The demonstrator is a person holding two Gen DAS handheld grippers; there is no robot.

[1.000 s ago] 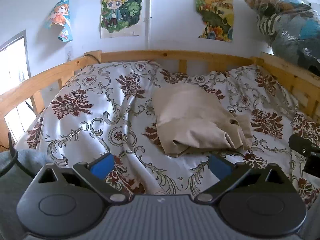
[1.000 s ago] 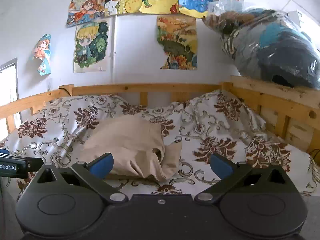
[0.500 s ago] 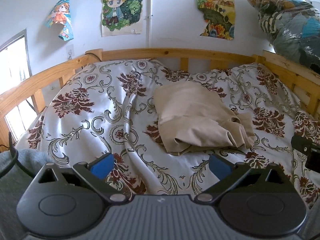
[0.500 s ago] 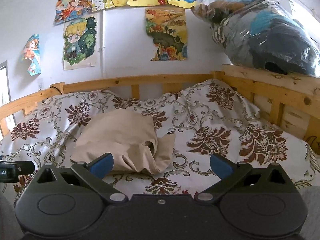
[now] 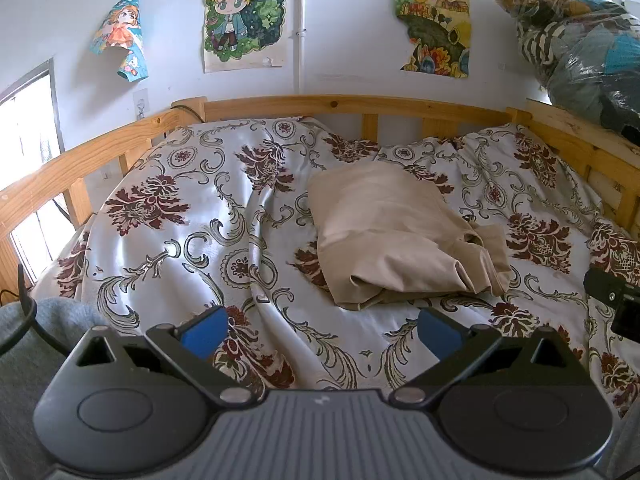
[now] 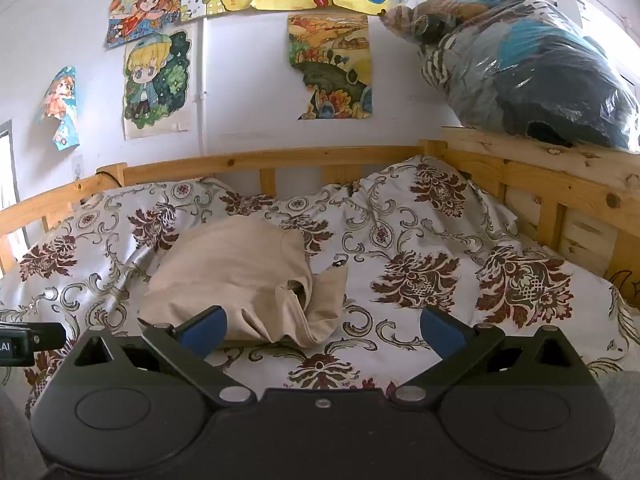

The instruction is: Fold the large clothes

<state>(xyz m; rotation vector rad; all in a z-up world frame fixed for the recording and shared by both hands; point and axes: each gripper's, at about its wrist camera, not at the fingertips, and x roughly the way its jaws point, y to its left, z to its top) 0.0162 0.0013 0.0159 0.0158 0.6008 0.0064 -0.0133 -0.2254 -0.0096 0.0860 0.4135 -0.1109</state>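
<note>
A beige garment (image 5: 396, 232) lies folded into a bundle on the flowered bedspread (image 5: 192, 232), a little right of the bed's middle. In the right wrist view the same garment (image 6: 244, 276) lies at centre left, its thick folded end toward me. My left gripper (image 5: 320, 334) hovers open over the near part of the bed, short of the bundle, with nothing between its blue pads. My right gripper (image 6: 320, 330) is also open and empty, its left pad (image 6: 204, 330) in front of the garment's near edge. The right gripper's body (image 5: 616, 296) shows at the right edge of the left wrist view.
A wooden bed rail (image 5: 344, 104) runs round the far and side edges of the bed. A plastic-wrapped bundle of bedding (image 6: 520, 68) rests on the rail at upper right. Posters (image 5: 244, 16) hang on the white wall. Grey fabric (image 5: 36, 340) shows at lower left.
Both grippers have shifted slightly, so the garment sits a little differently in each view. The garment itself has not moved, and both grippers stay open.
</note>
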